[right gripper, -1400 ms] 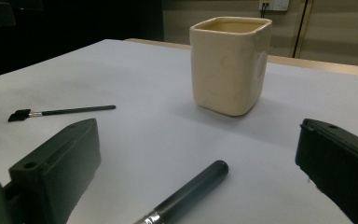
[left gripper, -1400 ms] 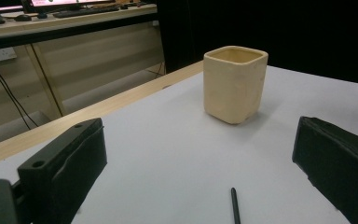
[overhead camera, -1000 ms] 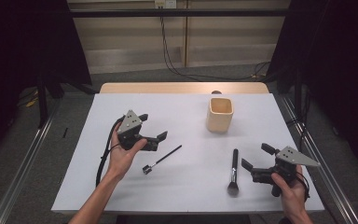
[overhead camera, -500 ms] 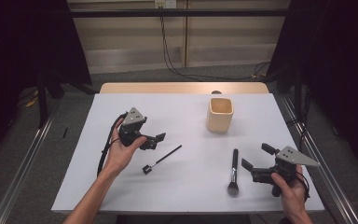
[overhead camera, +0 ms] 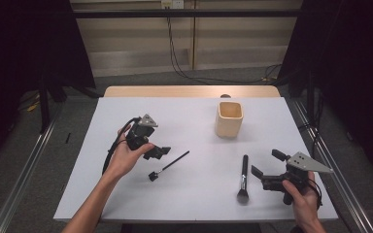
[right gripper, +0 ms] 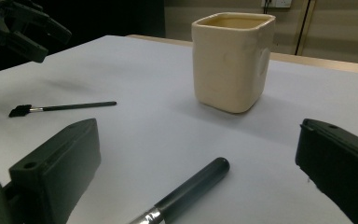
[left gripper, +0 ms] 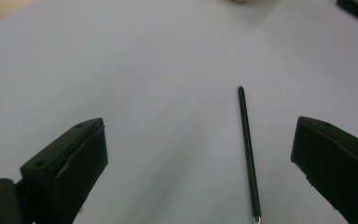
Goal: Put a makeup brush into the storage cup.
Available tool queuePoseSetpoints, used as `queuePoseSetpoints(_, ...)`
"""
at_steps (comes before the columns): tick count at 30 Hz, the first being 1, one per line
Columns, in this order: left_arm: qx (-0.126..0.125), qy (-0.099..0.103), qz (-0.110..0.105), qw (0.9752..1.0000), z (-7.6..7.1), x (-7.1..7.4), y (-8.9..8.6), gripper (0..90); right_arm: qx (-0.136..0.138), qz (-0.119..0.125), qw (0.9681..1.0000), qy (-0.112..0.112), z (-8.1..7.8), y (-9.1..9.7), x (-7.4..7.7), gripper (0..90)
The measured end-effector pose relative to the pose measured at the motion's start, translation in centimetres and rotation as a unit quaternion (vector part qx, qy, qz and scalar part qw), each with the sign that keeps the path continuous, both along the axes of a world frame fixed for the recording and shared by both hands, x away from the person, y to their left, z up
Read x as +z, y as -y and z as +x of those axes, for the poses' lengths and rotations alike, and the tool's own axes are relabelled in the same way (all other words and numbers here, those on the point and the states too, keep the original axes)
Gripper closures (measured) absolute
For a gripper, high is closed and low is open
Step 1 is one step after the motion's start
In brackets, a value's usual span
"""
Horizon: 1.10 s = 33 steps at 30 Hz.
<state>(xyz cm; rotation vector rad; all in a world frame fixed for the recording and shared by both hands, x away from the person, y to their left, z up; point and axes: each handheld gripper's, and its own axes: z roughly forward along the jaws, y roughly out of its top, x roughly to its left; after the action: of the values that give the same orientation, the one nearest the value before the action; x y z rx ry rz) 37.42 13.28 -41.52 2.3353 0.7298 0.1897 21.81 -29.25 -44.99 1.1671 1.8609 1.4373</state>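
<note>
The left hand-held gripper [overhead camera: 156,151] hangs wide open, empty, above the thin brush [overhead camera: 169,165].

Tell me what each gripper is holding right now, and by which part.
Nothing is held. The left gripper is open above the thin brush; the right gripper is open beside the thick brush.

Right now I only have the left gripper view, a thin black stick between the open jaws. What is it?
Observer: A thin brush; its small dark head lies at the end nearest the person.
Operator: Anything else on the table?
Observer: A thicker brush lies near the right gripper, between its open jaws in the right gripper view.
Operator: Somewhere to put them?
Observer: A cream square cup stands upright, beyond both brushes.
</note>
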Motion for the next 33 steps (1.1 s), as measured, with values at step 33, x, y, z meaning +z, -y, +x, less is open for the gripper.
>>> queuePoseSetpoints(33,-0.065,-0.129,0.183,0.9724,0.1,-2.9,3.6,7.7,0.006,-0.005,0.9999,-0.01,0.1,-0.1,-0.2,0.0)
